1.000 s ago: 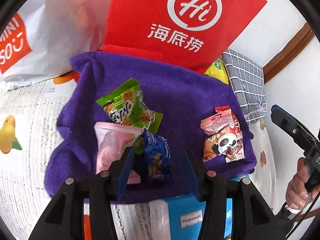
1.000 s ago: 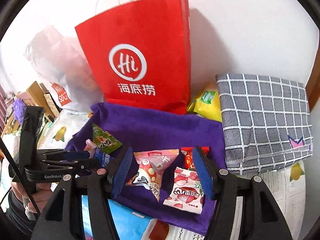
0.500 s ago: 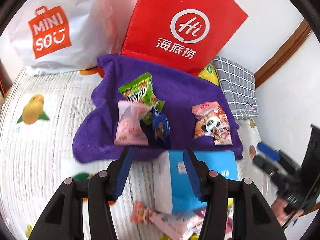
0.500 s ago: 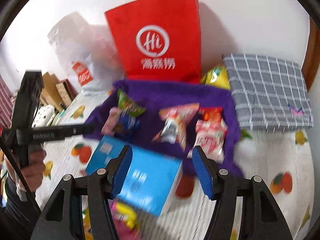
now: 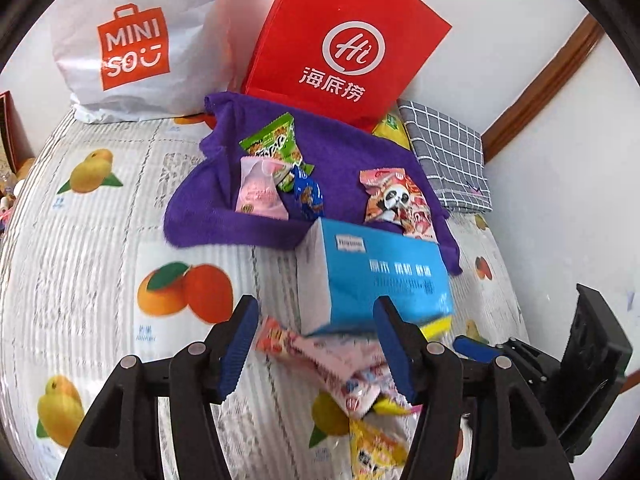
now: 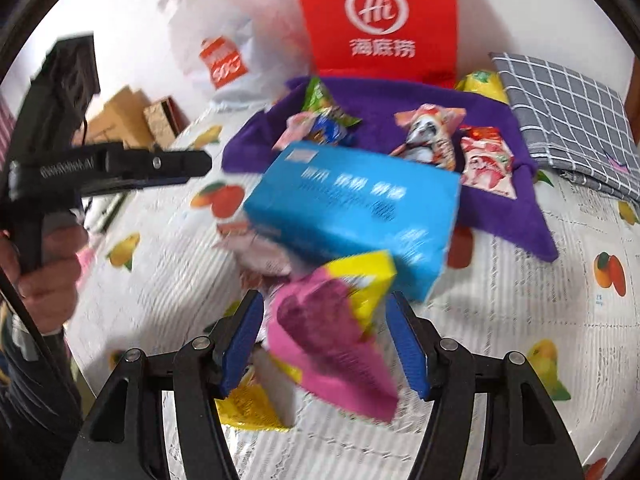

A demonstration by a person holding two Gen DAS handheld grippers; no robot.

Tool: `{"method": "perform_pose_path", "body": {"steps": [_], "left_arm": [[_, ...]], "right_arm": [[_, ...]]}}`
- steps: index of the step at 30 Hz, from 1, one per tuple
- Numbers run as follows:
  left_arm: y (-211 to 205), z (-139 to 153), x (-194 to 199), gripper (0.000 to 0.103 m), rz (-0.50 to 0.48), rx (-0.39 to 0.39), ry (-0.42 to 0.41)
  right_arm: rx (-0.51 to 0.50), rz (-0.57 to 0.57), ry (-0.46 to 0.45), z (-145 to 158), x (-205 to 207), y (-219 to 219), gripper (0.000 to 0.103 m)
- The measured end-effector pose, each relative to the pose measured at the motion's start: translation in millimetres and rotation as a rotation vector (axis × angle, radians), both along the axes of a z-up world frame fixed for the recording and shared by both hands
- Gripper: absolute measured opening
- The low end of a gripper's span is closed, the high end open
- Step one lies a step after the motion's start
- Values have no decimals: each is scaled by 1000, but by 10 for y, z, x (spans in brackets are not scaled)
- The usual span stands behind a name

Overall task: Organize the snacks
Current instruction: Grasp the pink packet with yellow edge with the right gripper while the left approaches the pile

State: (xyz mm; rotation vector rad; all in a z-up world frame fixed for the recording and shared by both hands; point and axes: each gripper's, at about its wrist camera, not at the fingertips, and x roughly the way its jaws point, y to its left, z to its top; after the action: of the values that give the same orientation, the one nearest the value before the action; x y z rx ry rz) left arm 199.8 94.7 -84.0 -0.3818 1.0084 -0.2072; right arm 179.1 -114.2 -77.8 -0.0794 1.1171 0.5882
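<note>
left gripper [image 5: 316,344] jaws have just been widening, gripping nothing, above pink packets [image 5: 340,364]. right gripper [image 6: 324,340] part open, its jaws also just opening, a pink-yellow pouch [image 6: 332,320] between them, grip unclear. purple cloth [image 5: 344,152] holds five snacks; blue box [image 6: 352,208] at its edge. only the right view shows the hand [image 6: 52,276].

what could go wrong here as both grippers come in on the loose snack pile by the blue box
1. The right gripper, jaws open, straddles a pink and yellow packet overlapping other wrappers; closing may pinch several at once.
2. The blue box sits right against the pile and partly on the purple towel; a nudge could shove it into the sorted snacks.
3. The left gripper, jaws just opening and empty, works close beside the right; they may collide.
</note>
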Motion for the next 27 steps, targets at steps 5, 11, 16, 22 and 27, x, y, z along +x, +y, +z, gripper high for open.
{"method": "perform_pose_path", "body": {"steps": [5, 11, 16, 22, 27], "left_arm": [[45, -5, -197, 58, -5, -2, -5], [129, -64, -382, 58, 5, -7, 4], [156, -130, -478, 59, 9, -8, 15], [72, -233, -527, 59, -9, -6, 33], [-96, -298, -511, 59, -39, -12, 37]], "right_arm": [[-107, 27, -28, -168, -134, 240, 65], [-203, -3, -97, -285, -156, 300, 67], [-208, -13, -111, -245, -218, 182, 61], [-140, -83, -94, -124, -330, -132, 59], [-113, -154, -105, -36, -441, -414, 59]]}}
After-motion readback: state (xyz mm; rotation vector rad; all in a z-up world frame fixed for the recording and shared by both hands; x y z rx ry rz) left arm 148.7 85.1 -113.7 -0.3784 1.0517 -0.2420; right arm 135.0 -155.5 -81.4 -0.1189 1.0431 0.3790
